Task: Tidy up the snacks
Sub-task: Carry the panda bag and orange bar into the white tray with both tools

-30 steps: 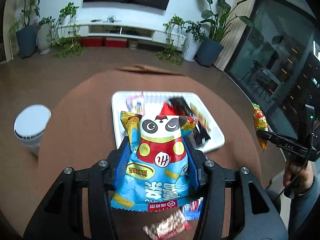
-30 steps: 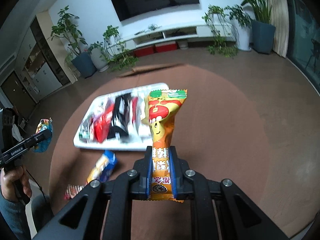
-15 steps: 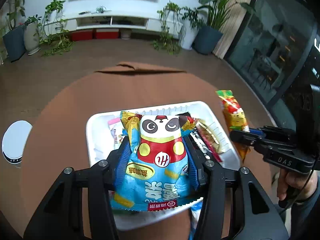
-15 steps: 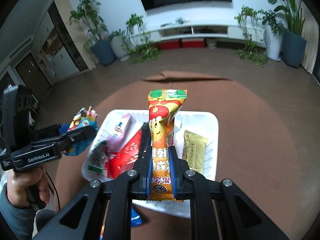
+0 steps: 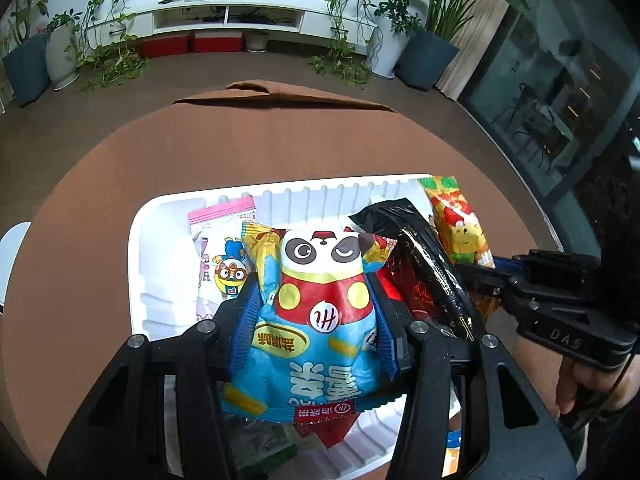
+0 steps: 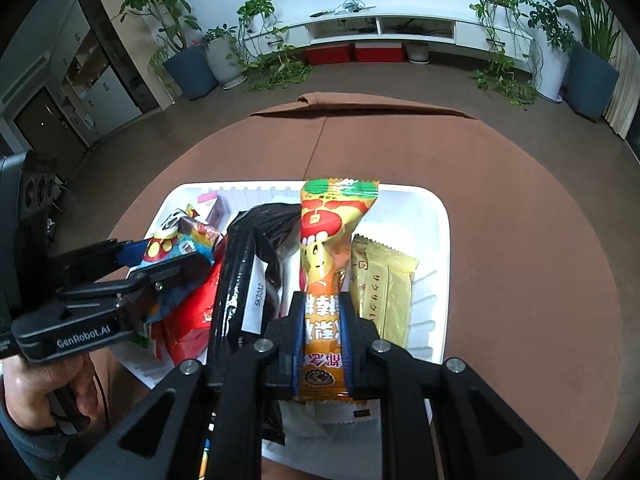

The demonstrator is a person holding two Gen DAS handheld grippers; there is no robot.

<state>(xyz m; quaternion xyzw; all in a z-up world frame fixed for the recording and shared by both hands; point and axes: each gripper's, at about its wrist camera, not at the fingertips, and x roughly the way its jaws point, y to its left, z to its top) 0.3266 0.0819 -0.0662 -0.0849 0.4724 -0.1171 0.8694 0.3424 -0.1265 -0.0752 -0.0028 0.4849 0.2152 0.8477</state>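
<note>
Snacks clamped over tray (image 5: 168,216): L gripper (image 5: 320,300) on panda bag (image 5: 320,320), R gripper (image 6: 322,320) on orange pack (image 6: 326,248); could snag black pack (image 6: 240,264) if dropped crooked.

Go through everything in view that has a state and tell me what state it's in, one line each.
left gripper: shut on the panda snack bag, above the tray
panda snack bag: held, sealed
right gripper: shut on the orange snack pack
orange snack pack: held upright, sealed
white tray: on the table, partly filled
black packet: in the tray, sealed
yellow packet: flat in the tray, sealed
</note>
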